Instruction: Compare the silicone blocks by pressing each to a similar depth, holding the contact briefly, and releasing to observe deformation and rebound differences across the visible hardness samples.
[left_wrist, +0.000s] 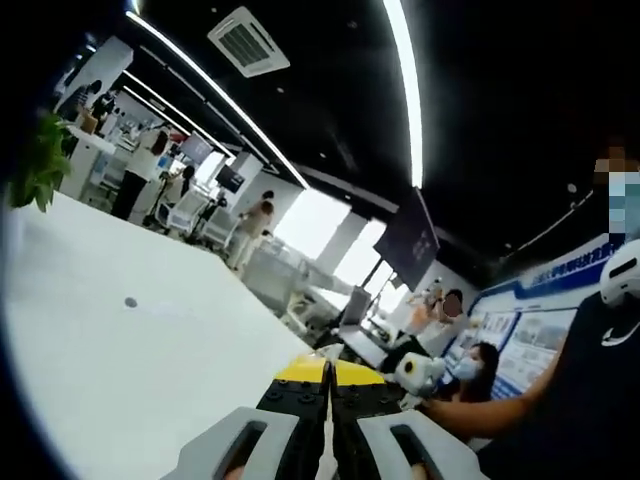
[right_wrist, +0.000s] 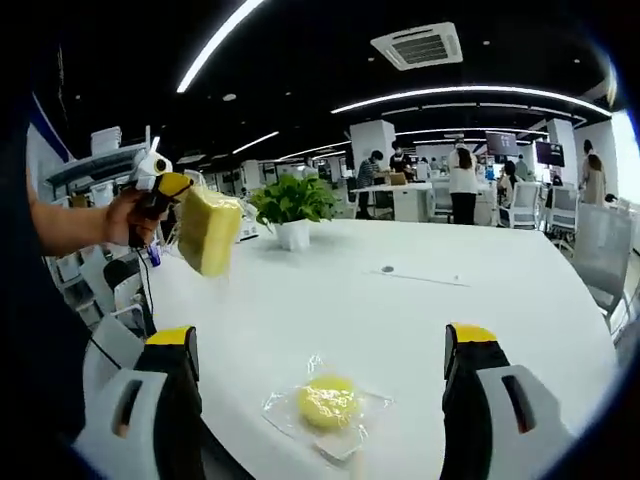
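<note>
In the left gripper view the left gripper (left_wrist: 328, 400) points up and out over the white table (left_wrist: 150, 350) toward the office, its yellow-tipped jaws pressed together with barely a seam between them. No block can be made out between them here, since the tips hide whatever may sit at their far edge. To the right a person's hand (left_wrist: 440, 395) holds the white body of the other gripper, and a dark sleeve fills the corner. For a fair comparison this gripper should come down level over the table before any pressing starts, because the tilt here gives no sight of a sample.

In the right gripper view the right gripper (right_wrist: 320, 365) stands wide open, its two jaws well apart and holding nothing. Between them, on the table (right_wrist: 480, 300), lies a round yellow silicone block (right_wrist: 327, 402) in a clear wrapper (right_wrist: 300, 425). At upper left the left gripper (right_wrist: 165, 190) is lifted off the table, closed on a pale yellow rectangular block (right_wrist: 208, 232). A potted plant (right_wrist: 293, 212) stands behind. My judgement is that the round sample is next: bring the open jaws down squarely, press gently, pause, then lift straight off. The wrapper may slide or crease and blur the rebound. Hardness markings on either block are too small to read, and the lower edge of the wrapper is cut off by the frame
</note>
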